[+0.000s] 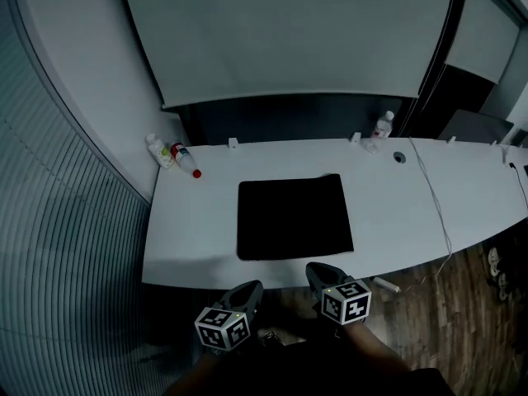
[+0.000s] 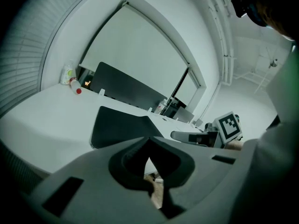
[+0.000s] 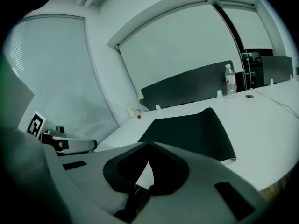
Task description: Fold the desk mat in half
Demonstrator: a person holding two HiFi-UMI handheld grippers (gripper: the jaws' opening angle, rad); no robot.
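Both clenched, empty — left tool (image 1: 247,289) and right tool (image 1: 317,271) held just off the desk (image 1: 186,221) edge. Black mat (image 1: 293,217) lies flat, unfolded.

Dark grey, wedge-nosed left gripper (image 1: 246,289) and right gripper (image 1: 318,272), each carrying a white cube (image 1: 346,301) printed with black square markers.

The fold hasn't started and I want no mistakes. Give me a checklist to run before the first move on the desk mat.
1. Desk mat lies flat and unfolded on the desk: ok.
2. Nothing lies on the mat: ok.
3. Bottles and cable apart from the mat: ok.
4. Left gripper and right gripper empty: ok.
5. Jaws open for a grasp: not ok, both shut.
6. Grippers at the mat's edge: not ok, both short of the desk's near edge.
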